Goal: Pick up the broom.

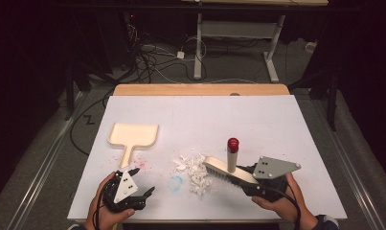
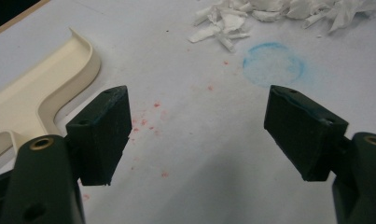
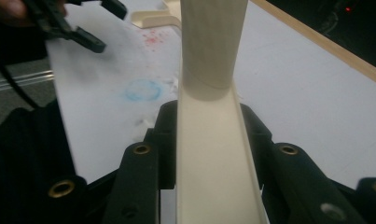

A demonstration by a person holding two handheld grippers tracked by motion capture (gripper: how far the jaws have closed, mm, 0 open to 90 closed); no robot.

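A cream hand brush (image 1: 224, 170) with an upright red-tipped handle (image 1: 232, 155) rests bristles down at the right edge of a pile of white paper scraps (image 1: 196, 172). My right gripper (image 1: 245, 175) is shut on the brush's body (image 3: 213, 140), with a jaw pressed on each side. A cream dustpan (image 1: 133, 135) lies flat at the left, handle toward me. My left gripper (image 1: 141, 181) stands open near the front left with nothing between its pads (image 2: 106, 135). Just ahead of it lie the dustpan (image 2: 45, 88) and the scraps (image 2: 269, 14).
A faint blue ring (image 1: 175, 182) and red specks (image 1: 141, 160) mark the white table sheet (image 1: 257, 120). A wooden edge (image 1: 200, 89) runs along the far side. Cables and a desk frame (image 1: 198, 43) stand on the floor beyond.
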